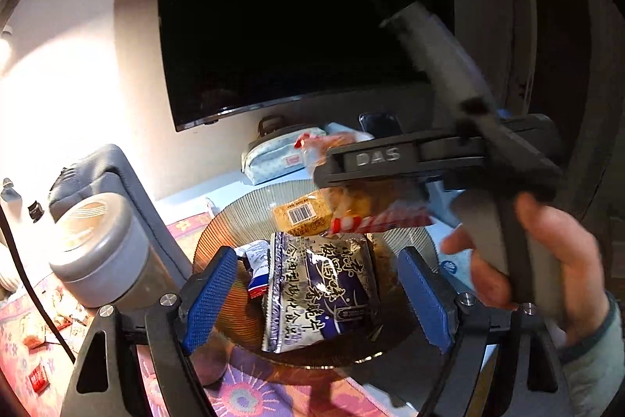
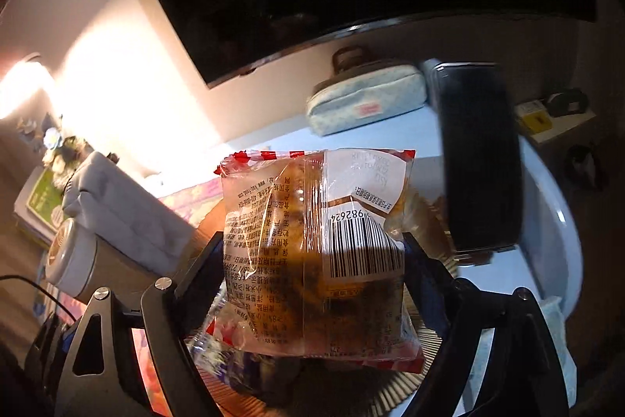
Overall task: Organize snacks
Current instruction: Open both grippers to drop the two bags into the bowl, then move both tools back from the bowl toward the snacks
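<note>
While the right tool (image 2: 314,256) grips a clear red-trimmed snack packet (image 2: 312,253), its two fingers pressing the wrapper from either side, the packet hangs above the ribbed glass plate (image 1: 218,241). Wrist view on that side: barcode and printed text face the camera, brownish contents visible through the film. From the left wrist view, the same packet (image 1: 363,206) shows under the right tool (image 1: 375,174), which is carried by the person's right hand (image 1: 547,253); the image is blurred there.

Left tool (image 1: 318,299): jaws spread wide, blue pads (image 1: 209,299) on either side of the plate, nothing between them. It sits low at the near edge of the plate.

On the plate: a silver-and-blue foil packet (image 1: 324,292) with Chinese print lies flat in the centre; a small white-blue-red packet (image 1: 256,268) is tucked just beside its left edge; an orange-brown packet (image 1: 300,217) with a barcode lies at the far side, partly beneath the held packet.

Plate rests on a tabletop with a pink floral cloth (image 1: 242,393). A grey-lidded jar (image 1: 97,245) stands to the left. A pale blue pouch (image 1: 277,155) lies behind the plate, below a dark screen (image 1: 293,6).
</note>
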`<state>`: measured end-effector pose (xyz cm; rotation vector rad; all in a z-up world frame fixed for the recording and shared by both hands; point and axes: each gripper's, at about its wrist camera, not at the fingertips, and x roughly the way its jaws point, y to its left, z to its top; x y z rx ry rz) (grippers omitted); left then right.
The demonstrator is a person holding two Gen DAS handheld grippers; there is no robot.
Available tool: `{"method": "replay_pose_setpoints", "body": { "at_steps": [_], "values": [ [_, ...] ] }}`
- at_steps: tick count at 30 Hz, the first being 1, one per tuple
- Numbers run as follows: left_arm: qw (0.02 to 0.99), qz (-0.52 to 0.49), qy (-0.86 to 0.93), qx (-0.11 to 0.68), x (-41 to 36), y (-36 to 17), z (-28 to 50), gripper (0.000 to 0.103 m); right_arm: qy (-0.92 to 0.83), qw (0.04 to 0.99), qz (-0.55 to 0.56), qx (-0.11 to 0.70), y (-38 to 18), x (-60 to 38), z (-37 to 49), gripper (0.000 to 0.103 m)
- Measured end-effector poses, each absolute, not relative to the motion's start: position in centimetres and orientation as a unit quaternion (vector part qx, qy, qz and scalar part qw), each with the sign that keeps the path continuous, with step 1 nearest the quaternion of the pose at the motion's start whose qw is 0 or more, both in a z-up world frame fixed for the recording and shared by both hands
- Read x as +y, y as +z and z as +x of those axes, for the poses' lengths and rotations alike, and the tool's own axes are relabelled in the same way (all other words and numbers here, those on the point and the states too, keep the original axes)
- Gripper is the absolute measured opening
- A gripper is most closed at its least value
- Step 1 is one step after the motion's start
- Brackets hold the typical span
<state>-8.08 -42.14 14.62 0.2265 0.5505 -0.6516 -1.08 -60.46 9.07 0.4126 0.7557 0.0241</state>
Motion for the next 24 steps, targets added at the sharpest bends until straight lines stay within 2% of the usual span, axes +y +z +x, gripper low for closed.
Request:
{"method": "replay_pose_setpoints", "body": {
  "at_steps": [12,14,16,24],
  "values": [
    [0.923,0.086,-0.306,0.217,-35.3,18.2,-11.4,0.083,0.020,0.930,0.149,0.335,12.4,-57.2,-2.2,0.085],
    [0.929,0.081,-0.294,0.209,-33.0,18.6,-11.9,0.084,0.022,0.932,0.143,0.333,12.5,-56.0,-3.3,0.085],
    [0.935,0.076,-0.278,0.206,-30.8,18.7,-12.2,0.089,0.025,0.934,0.135,0.331,12.6,-54.8,-4.8,0.085],
    [0.961,0.037,-0.170,0.214,-18.5,18.5,-12.6,0.091,0.071,0.934,0.139,0.320,12.0,-49.6,-10.4,0.085]
  ]
}}
